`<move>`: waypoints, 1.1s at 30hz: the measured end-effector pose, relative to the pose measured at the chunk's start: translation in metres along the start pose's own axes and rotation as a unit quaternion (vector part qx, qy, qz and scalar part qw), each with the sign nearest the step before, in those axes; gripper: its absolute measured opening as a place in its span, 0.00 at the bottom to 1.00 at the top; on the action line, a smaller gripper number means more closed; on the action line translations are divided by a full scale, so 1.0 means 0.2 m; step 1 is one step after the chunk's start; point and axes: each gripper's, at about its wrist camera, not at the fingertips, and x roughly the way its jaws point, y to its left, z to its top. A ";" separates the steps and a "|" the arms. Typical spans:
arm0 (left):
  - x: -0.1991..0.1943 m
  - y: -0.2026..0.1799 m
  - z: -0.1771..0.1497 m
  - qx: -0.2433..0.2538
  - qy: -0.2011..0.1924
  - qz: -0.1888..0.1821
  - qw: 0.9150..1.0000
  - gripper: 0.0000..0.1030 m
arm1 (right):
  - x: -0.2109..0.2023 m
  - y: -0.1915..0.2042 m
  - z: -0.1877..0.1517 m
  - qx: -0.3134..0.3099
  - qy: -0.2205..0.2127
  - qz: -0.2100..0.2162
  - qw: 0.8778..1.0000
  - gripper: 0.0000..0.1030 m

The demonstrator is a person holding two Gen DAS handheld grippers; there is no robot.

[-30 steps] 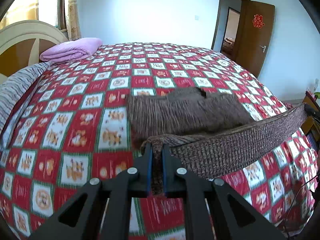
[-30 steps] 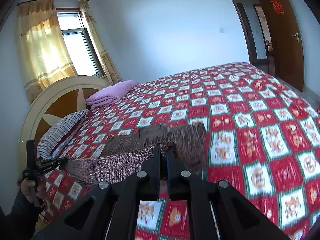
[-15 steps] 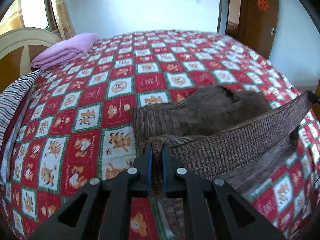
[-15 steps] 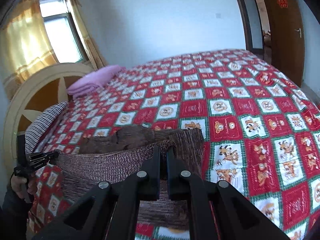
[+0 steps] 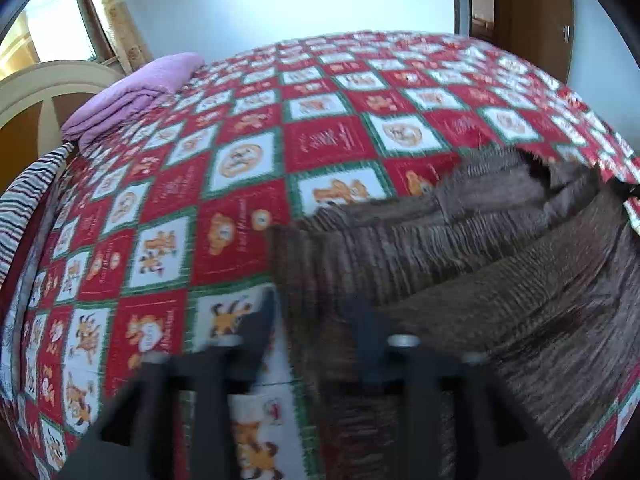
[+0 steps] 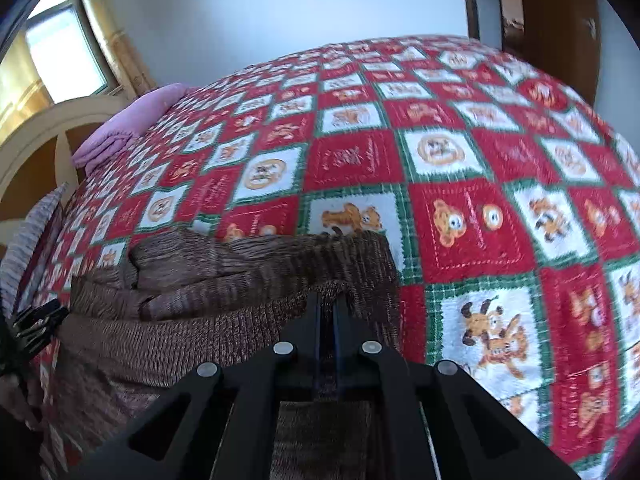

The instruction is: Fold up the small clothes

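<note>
A brown ribbed knit garment (image 5: 460, 248) lies folded over itself on the red checked bedspread (image 5: 240, 208). My left gripper (image 5: 316, 324) is low over its left edge. Its jaws are opening, with the cloth's edge lying loose between the blurred fingers (image 5: 260, 320). My right gripper (image 6: 328, 312) is shut on the garment's (image 6: 224, 280) knitted hem (image 6: 200, 332) at its right corner. The left gripper (image 6: 36, 320) shows at the far left of the right wrist view. The right gripper's tip (image 5: 624, 190) shows at the right edge of the left wrist view.
A folded pink blanket (image 5: 132, 92) and a striped pillow (image 5: 28, 196) lie by the rounded headboard (image 5: 44, 88) on the left. A curtained window (image 6: 60, 52) is at the back left and a brown door (image 5: 536, 12) at the back right.
Both grippers carried the raised hem forward and down onto the garment on the bed. The left jaws went from shut on the hem to apart, letting the cloth go.
</note>
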 end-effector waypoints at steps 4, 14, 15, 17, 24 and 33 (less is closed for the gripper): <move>-0.09 0.07 -0.12 0.030 -0.018 0.013 0.999 0.73 | -0.05 -0.02 -0.04 -0.004 -0.011 -0.010 1.000 0.27; -0.02 -0.11 -0.25 0.122 -0.023 0.054 0.991 0.91 | -0.11 0.15 -0.17 -0.125 0.016 -0.051 0.991 0.61; -0.02 -0.11 -0.24 0.124 -0.028 0.060 0.990 0.91 | -0.08 0.17 -0.18 -0.143 0.029 -0.059 0.987 0.61; 0.02 -0.13 -0.18 0.122 -0.028 0.062 0.990 0.92 | -0.02 0.23 -0.20 -0.188 0.049 -0.082 0.978 0.61; 0.16 0.07 0.08 0.026 -0.005 0.151 0.988 0.93 | -0.01 0.16 0.20 -0.091 -0.040 -0.122 0.988 0.61; 0.11 0.23 -0.05 -0.016 0.011 0.128 0.992 0.95 | -0.10 0.03 0.12 -0.072 -0.057 -0.083 0.992 0.61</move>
